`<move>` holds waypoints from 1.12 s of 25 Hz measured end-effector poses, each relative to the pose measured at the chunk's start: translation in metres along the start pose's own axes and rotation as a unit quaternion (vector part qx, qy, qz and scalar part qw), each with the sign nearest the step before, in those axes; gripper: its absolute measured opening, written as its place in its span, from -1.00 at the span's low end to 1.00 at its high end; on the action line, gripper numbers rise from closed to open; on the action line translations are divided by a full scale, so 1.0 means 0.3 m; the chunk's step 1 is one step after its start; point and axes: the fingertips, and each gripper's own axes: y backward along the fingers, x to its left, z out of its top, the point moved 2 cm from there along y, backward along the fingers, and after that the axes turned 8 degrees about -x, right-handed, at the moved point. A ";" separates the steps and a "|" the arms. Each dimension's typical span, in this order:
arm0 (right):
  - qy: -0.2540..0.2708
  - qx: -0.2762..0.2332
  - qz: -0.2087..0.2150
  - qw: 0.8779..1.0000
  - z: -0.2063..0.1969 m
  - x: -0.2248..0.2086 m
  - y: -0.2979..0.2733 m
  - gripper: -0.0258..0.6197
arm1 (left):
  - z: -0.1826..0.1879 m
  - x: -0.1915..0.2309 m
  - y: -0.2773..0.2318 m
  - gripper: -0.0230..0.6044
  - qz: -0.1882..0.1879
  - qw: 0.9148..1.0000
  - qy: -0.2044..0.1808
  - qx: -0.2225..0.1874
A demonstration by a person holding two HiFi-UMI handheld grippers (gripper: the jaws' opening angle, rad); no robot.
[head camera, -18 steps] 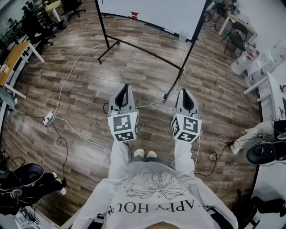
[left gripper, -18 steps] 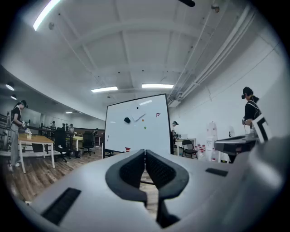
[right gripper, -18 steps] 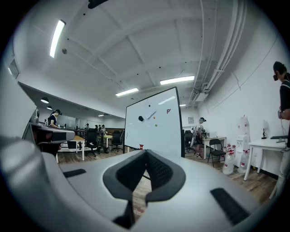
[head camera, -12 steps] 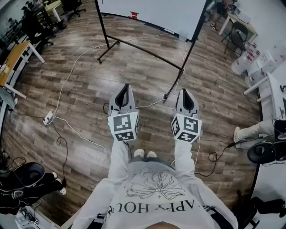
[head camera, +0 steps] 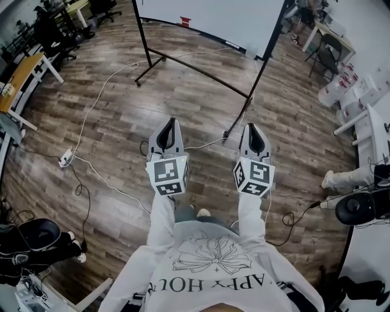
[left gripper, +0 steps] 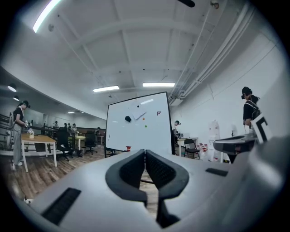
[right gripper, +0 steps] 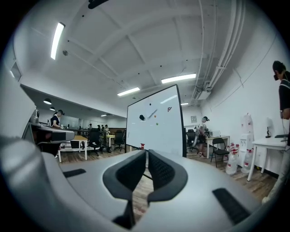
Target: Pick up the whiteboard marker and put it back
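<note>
A whiteboard (head camera: 210, 18) on a black stand stands ahead of me across the wood floor. In the left gripper view the whiteboard (left gripper: 138, 124) carries a black eraser (left gripper: 128, 118), a thin pale slanted stick (left gripper: 140, 115) that may be the marker, two small dots and a red item (left gripper: 128, 147) at its lower edge. My left gripper (head camera: 170, 122) and right gripper (head camera: 253, 125) are held level side by side, well short of the board. In the gripper views both the left gripper (left gripper: 145, 152) and the right gripper (right gripper: 147, 152) have their jaws together with nothing between them.
White and black cables (head camera: 91, 116) and a power strip (head camera: 66, 159) lie on the floor at the left. The stand's feet (head camera: 141, 78) reach toward me. Desks (head camera: 24, 70) line the left; white tables and a folding chair (head camera: 326, 52) line the right. A seated person's leg (head camera: 347, 178) is at right.
The view has shifted forward a little toward the whiteboard and my feet have moved below me. Both grippers keep the same pose, jaws together.
</note>
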 end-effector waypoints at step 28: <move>0.015 0.004 0.009 1.000 -0.067 -0.083 -0.701 -0.69 | -0.102 0.150 -0.707 -0.90 -0.014 1.000 0.007 0.003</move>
